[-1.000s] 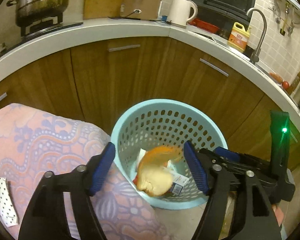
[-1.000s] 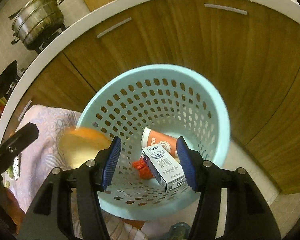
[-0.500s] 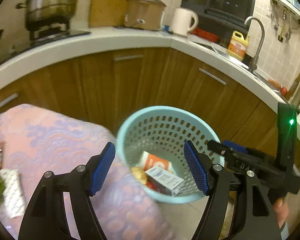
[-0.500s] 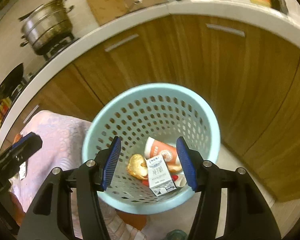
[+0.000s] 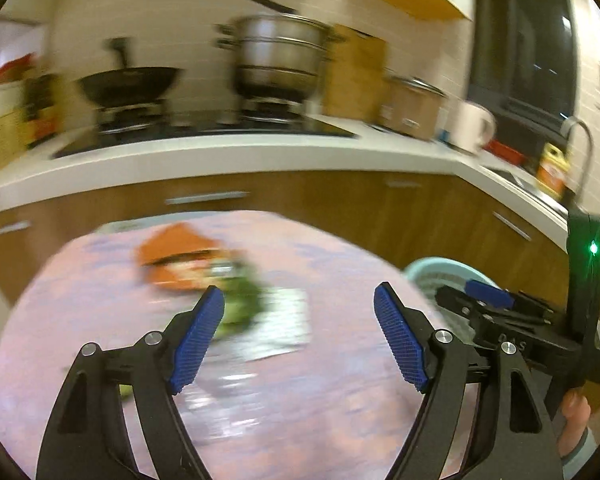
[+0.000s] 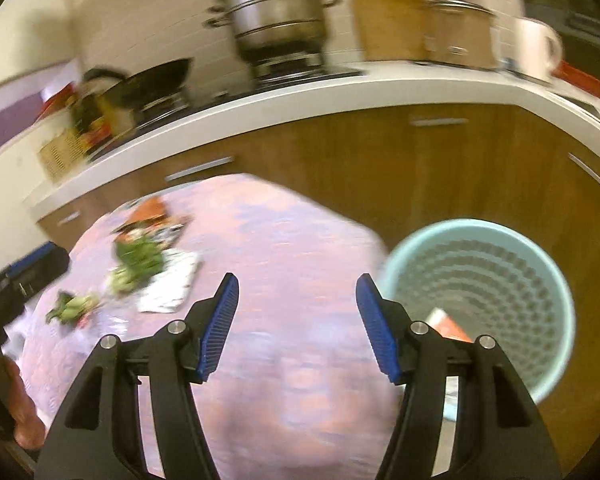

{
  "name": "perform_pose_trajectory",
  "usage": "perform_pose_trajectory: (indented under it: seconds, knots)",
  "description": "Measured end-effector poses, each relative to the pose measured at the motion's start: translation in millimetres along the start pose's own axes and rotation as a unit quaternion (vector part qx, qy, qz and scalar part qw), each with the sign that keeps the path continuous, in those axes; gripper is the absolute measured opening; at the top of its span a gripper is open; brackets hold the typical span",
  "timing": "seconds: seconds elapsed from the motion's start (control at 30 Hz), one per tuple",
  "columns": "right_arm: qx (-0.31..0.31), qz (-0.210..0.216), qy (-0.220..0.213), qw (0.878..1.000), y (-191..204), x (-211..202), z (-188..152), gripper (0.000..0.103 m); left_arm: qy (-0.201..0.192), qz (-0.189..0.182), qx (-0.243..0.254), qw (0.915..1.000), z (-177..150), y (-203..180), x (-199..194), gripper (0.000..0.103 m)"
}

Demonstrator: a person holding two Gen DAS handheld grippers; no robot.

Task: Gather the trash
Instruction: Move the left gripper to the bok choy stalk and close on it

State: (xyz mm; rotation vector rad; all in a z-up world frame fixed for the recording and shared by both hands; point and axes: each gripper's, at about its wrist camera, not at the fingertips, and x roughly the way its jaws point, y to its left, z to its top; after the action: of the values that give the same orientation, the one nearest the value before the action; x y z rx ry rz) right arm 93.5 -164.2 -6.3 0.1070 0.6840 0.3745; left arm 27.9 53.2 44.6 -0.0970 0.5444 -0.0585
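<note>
Trash scraps (image 6: 136,264) lie ahead and left of the right tongs (image 6: 296,320), so both tongs, the left (image 5: 300,328) having just widened and gripping nothing, should approach low and slowly.

We look from two fisheye cameras, each riding on a hand-held gripper and facing forward and somewhat downward along its fingers, which rise from the bottom edge. Both frames are motion-blurred. Our left view sits near the pink-clothed table (image 5: 300,400) filling the lower frame, with the teal basket (image 5: 432,272) only peeking in at right. Our right view takes in the same table (image 6: 284,360) at lower left and the basket (image 6: 540,288) fully at lower right. Both share the white counter (image 5: 260,156) and steel pot (image 5: 276,56) across the top.
</note>
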Motion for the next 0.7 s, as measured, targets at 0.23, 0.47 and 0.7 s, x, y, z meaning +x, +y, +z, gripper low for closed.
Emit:
perform_pose_trajectory:
  seconds: [0.23, 0.47, 0.7]
  knots:
    - [-0.045, 0.061, 0.025, 0.997, 69, 33, -7, 0.057, 0.017, 0.058, -0.034, 0.9976, -15, 94, -28, 0.079]
    - [-0.073, 0.055, 0.045, 0.995, 92, 54, -24, 0.057, 0.094, 0.011, -0.007, 0.9955, -31, 141, 7, 0.079]
    - [-0.066, 0.063, 0.054, 0.994, 86, 58, -25, 0.057, 0.139, -0.042, 0.012, 0.9893, -46, 139, 35, 0.077]
